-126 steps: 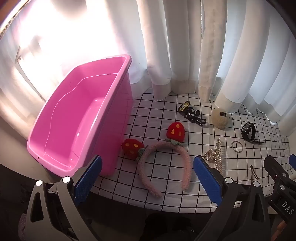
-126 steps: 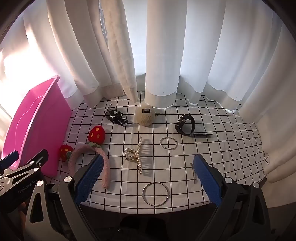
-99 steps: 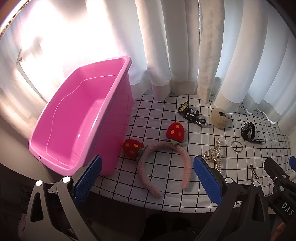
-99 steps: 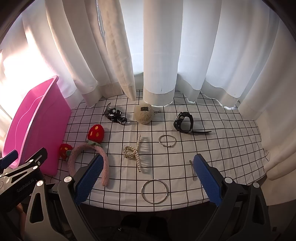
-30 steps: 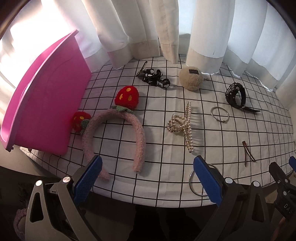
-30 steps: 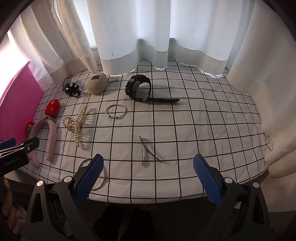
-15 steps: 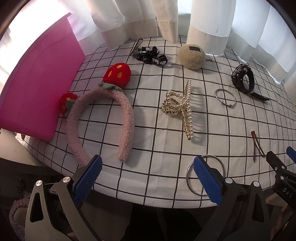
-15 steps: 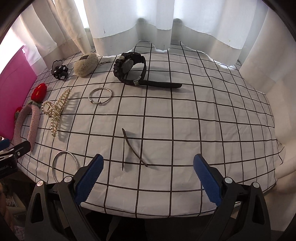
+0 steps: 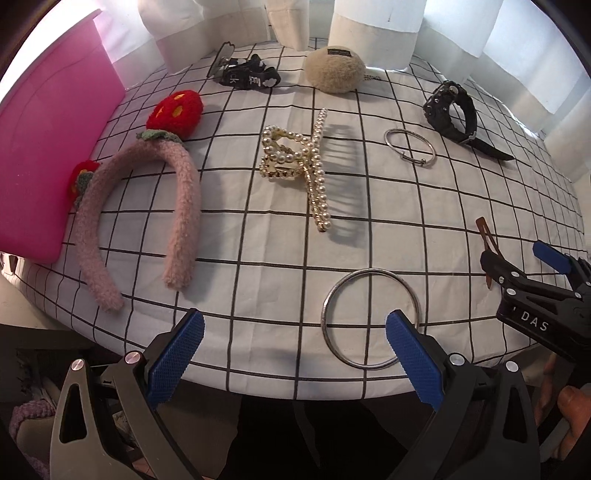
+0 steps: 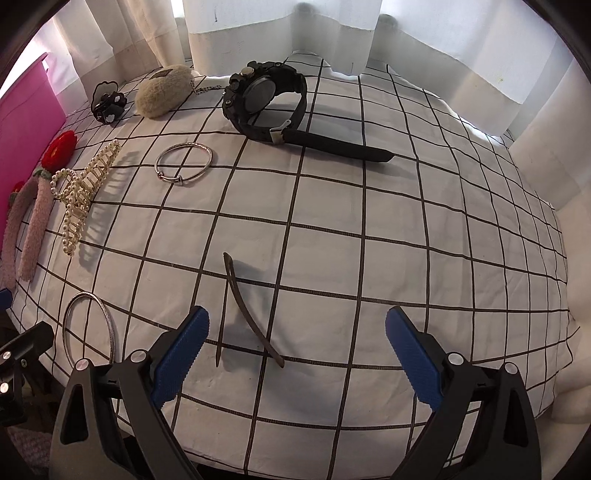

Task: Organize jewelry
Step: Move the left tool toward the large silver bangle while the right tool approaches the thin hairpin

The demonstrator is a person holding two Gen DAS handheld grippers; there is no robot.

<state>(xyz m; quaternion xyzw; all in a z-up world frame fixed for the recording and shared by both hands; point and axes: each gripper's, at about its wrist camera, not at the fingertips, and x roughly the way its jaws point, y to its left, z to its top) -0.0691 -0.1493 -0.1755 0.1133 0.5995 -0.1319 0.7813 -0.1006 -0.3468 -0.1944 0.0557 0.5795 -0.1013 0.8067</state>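
From the left wrist we see our left gripper (image 9: 293, 341) low over the near edge of the desk (image 9: 236, 236), its jaws spread wide and holding nothing. The right blue pad (image 9: 413, 360) overlaps the near rim of a large silver bangle (image 9: 370, 318) lying flat on the checked cloth. Beyond it a pearl claw clip (image 9: 301, 166) rests mid-desk, with a pink headband (image 9: 140, 218) to its left, arched, bearing two red strawberries. The pink bin (image 9: 48, 147) stands at the far left, just beside the headband; only its outer wall shows here, so we cannot tell what is inside it. Along the back, near the curtain (image 9: 369, 22), lie a black ribbon clip (image 9: 249, 75), a beige fluffy ball (image 9: 334, 73) and a black watch (image 9: 452, 109). A thin bracelet (image 9: 409, 148) lies between claw clip and watch. A brown hairpin (image 9: 487, 240) lies at the right, just beyond our right gripper (image 9: 517, 258), which enters from that side.

From the right wrist our right gripper (image 10: 297, 347) hovers with jaws spread wide and empty. The hairpin (image 10: 243, 317) lies between the pads, nearer the left one, touching neither. The watch (image 10: 273, 103) lies farther back, strap trailing right. The bracelet (image 10: 183, 162) sits left of it, the claw clip (image 10: 83, 192) further left, the bangle (image 10: 88, 328) at the near left. The bin (image 10: 26, 110) shows only as a pink wall at the left edge.
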